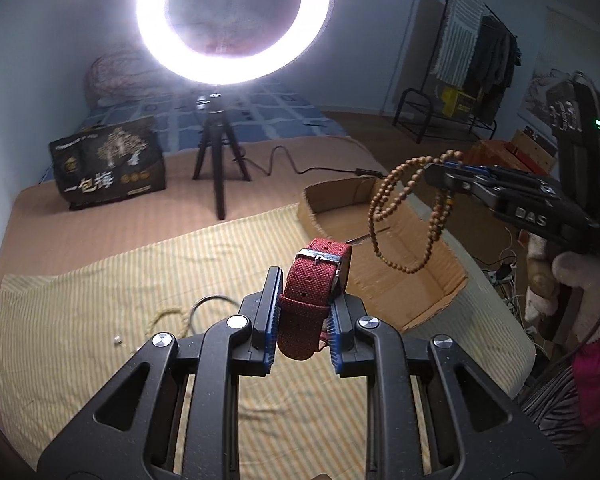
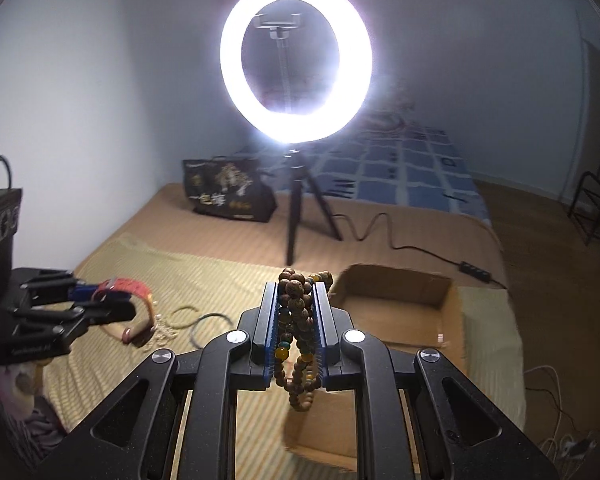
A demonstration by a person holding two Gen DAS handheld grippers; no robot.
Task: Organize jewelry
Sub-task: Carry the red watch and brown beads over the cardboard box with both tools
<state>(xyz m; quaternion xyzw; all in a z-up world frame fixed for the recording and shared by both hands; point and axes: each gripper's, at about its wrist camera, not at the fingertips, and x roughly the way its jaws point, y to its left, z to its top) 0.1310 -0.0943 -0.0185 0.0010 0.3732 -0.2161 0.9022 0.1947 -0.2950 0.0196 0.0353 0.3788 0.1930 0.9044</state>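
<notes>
Your right gripper (image 2: 296, 312) is clamped on the bead necklace (image 1: 404, 220), whose loops hang straight down over the open cardboard box (image 1: 440, 280); this hand is the nearer one, so the drop looks like it's yours first. Your left gripper (image 1: 304, 308) is pinched on the red watch strap (image 1: 312, 296), standing upright, buckle on top, above the striped cloth (image 1: 100, 320), with the box off to its right. Two thin bangles (image 2: 204, 322) lie loose on the cloth.

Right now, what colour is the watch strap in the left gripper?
Dark red woven fabric, clearest in the left wrist view: watch strap, left gripper.
</notes>
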